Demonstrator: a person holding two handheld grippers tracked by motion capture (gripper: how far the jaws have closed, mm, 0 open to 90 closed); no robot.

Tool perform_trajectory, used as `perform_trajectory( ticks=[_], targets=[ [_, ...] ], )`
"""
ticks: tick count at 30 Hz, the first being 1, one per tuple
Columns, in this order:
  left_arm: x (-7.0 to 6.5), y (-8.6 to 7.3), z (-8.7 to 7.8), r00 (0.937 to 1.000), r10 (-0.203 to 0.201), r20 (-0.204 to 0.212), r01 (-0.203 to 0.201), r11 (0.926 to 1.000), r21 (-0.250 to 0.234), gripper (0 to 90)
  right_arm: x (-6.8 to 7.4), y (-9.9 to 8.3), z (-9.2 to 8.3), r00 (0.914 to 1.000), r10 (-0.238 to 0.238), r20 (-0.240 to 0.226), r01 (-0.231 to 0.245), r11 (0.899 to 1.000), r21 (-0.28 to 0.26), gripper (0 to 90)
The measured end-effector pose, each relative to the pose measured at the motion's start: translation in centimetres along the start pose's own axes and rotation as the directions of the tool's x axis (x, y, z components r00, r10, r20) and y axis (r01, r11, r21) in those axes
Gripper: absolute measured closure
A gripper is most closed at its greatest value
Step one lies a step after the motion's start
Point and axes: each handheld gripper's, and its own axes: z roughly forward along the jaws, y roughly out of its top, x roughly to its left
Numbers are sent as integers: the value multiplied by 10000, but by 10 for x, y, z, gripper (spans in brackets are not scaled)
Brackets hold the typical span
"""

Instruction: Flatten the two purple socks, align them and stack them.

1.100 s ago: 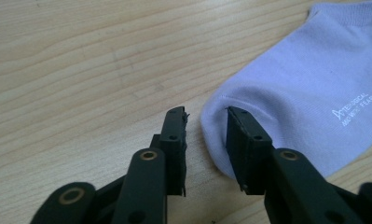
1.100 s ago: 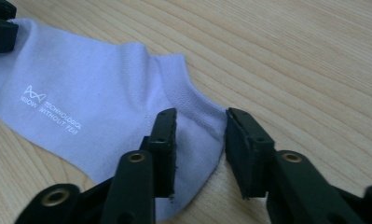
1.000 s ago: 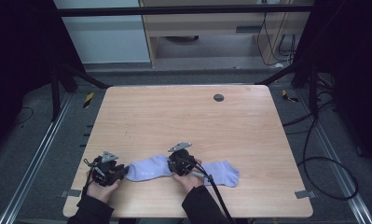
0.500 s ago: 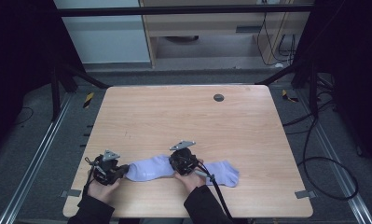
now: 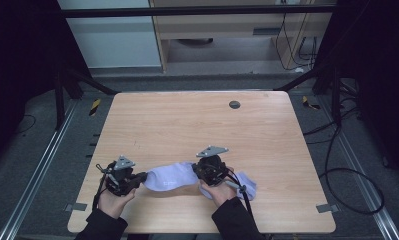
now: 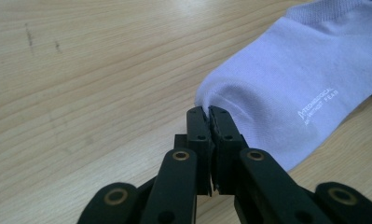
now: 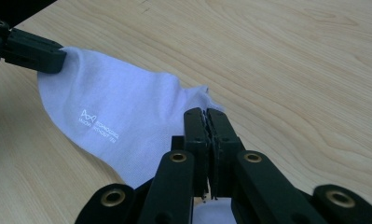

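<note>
A: Start at the claws. What is each one doing?

B: The left gripper (image 6: 207,111) is clamped on the toe end of the sock (image 6: 291,84), a small fold of fabric pinched between its tips. The right gripper (image 7: 203,113) is clamped on a pinch of cloth partway along the sock, near the ankle bend.

A: How will the sock handle?

B: I judge it light, soft and limp. It has no stiffness, so it sags between the two holds and drapes wherever it is unsupported. The knit looks grippy rather than slick, so a small pinch should hold. Nothing about it looks fragile, though a hard pull could stretch it.

A: Best places to hold?

B: The ends or an edge fold, as now. Two holds well apart keep it spread.

A: Where does it lie?

B: At the near edge of the table (image 5: 187,125), between the person's hands. The tabletop is bare pale wood with a small dark disc (image 5: 234,104) near the far edge. Beyond it are a dark frame, floor cables (image 5: 347,170) and a cabinet (image 5: 222,30).
</note>
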Motion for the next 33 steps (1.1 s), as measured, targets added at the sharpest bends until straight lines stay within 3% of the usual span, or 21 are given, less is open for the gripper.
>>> perform_trajectory(
  ticks=[13,18,33],
  targets=[
    [-48,35,11,9955,846,418,-841,9963,-150,874,-30,-20,-43,9978,340,574,-328,9992,-219,884],
    [-61,44,17,9933,987,599,-979,9951,-160,874,-42,-30,-59,9957,471,797,-450,9986,-284,884],
    [-102,56,45,9815,1413,1293,-1433,9897,68,874,-70,-65,-93,9858,892,1424,-847,9957,-372,884]
  ],
)
